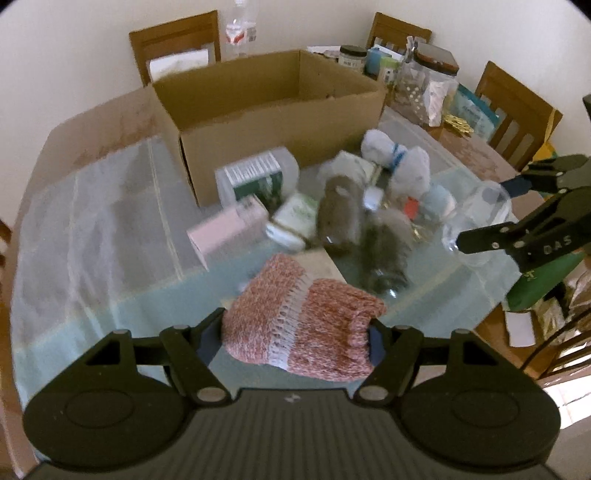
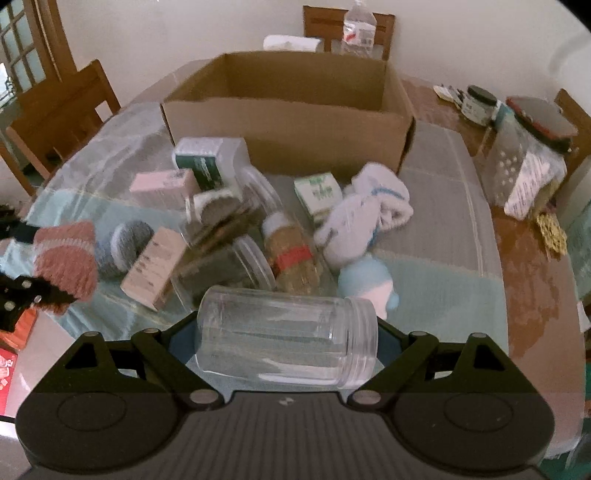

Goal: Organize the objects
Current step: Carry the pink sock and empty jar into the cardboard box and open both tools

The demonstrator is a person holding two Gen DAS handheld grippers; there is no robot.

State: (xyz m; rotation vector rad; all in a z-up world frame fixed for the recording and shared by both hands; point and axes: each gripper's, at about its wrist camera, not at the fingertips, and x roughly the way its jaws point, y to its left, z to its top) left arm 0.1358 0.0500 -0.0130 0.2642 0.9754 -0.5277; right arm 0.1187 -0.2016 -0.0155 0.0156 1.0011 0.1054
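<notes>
The left gripper (image 1: 297, 328) pinches a rolled pink knitted sock (image 1: 306, 321) between its two fingers, the roll lying crosswise and clear of the table (image 1: 92, 221), which is covered by a pale blue and grey cloth under a clear sheet. The same sock shows at the left edge of the right wrist view (image 2: 64, 258), with the left gripper's black finger just below it. The right gripper (image 2: 286, 347) has its fingers spread wide and closed on an empty clear plastic jar (image 2: 286, 339), which lies sideways between them with its threaded, lidless mouth toward the right finger; from the left wrist view the jar (image 1: 476, 218) hangs at the right, held by the dark fingers there. An open cardboard box (image 2: 288, 122) stands on the table beyond the pile of loose things, and its inside is not clear enough to say what it holds. Just in front of the box lie a clear tub with a green label (image 2: 210, 158), a pink carton (image 2: 162, 188), a small white and green carton (image 2: 317, 192), a bundle of white socks with a blue stripe (image 2: 369, 210), a light blue and pink soft item (image 2: 365, 284), a grey rolled sock (image 2: 125, 247), a beige carton (image 2: 155, 269) and several jars lying on their sides, one filled with brown contents and a red band (image 2: 295, 254). Wooden chairs (image 1: 173, 44) stand around the table, a water bottle (image 2: 358, 29) stands behind the box, and more jars (image 2: 532, 155) crowd the far right corner.
</notes>
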